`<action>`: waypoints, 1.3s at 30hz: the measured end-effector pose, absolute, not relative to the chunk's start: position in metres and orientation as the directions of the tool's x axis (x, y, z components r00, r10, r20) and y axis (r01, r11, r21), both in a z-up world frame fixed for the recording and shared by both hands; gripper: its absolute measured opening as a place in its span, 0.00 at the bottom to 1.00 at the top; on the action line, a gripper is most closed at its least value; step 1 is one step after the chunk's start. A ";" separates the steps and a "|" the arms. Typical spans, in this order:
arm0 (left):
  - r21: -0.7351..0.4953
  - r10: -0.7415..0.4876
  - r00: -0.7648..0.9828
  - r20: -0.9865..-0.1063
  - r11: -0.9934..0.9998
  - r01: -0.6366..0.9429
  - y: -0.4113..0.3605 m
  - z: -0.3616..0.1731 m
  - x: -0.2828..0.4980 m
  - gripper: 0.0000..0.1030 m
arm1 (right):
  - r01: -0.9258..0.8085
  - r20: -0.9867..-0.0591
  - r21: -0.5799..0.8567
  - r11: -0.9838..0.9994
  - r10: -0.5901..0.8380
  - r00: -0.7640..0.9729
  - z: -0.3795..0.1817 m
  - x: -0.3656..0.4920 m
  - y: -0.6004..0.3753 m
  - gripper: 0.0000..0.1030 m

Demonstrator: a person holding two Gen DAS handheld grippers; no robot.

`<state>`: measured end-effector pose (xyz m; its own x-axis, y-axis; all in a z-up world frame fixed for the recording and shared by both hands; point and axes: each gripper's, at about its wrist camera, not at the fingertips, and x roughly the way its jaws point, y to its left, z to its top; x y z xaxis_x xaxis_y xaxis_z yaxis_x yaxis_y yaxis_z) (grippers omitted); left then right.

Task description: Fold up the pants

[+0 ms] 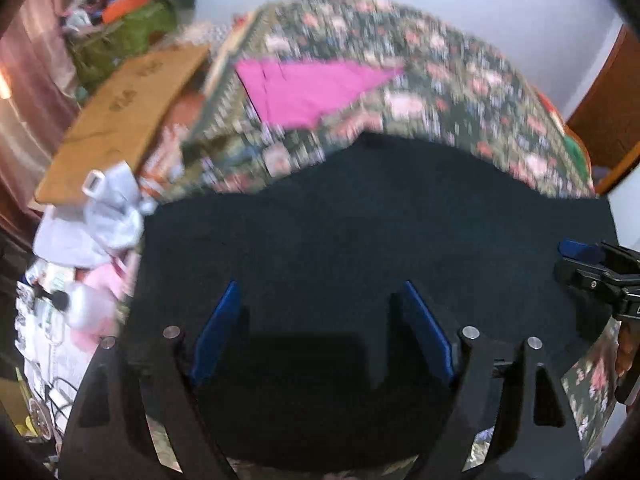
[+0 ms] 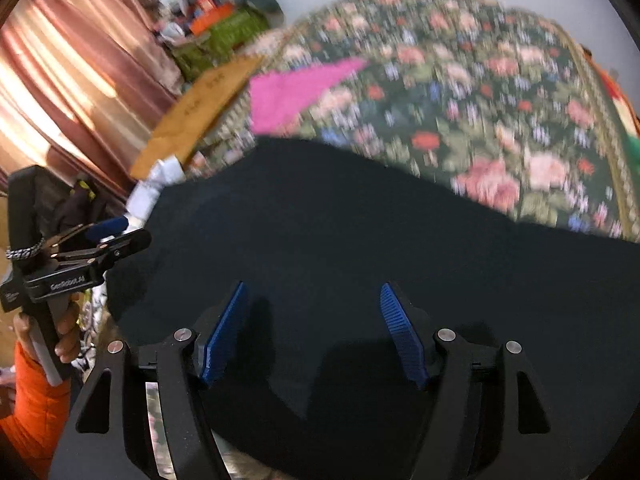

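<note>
At the far left of the left wrist view, a cardboard sheet lies beside crumpled white fabric and a pile of small clutter. To the right of these, a floral bedspread covers the bed, and a folded pink cloth rests on it.

The dark pants lie spread flat on the bedspread, filling the near half of both views.

The left gripper hovers over the pants. Its fingers are spread wide and released, with only dark fabric visible between them. Whether the tips touch the fabric cannot be told.

In the right wrist view, the person's left hand, in an orange sleeve, holds the left gripper at the pants' left edge. The right gripper is positioned over the middle of the pants. Its fingers are likewise spread and released, grasping nothing. Both views show motion blur.
</note>
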<state>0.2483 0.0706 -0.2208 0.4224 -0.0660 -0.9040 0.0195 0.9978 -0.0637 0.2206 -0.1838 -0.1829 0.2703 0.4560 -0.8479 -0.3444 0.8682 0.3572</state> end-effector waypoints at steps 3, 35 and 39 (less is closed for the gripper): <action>-0.076 -0.073 0.391 -0.917 0.997 0.007 0.069 -0.237 0.243 0.87 | -0.397 -0.856 0.285 0.872 0.418 0.303 -0.180 0.207 -0.184 0.73; -0.061 -0.068 0.485 -0.872 0.998 0.030 0.058 -0.188 0.194 0.96 | 0.044 -0.825 0.303 0.952 0.239 0.512 -0.151 0.113 -0.356 0.80; -0.055 -0.089 0.462 -0.883 0.995 0.087 0.028 -0.197 0.209 0.96 | 0.128 -0.831 0.309 0.943 0.202 0.518 -0.157 0.103 -0.385 0.80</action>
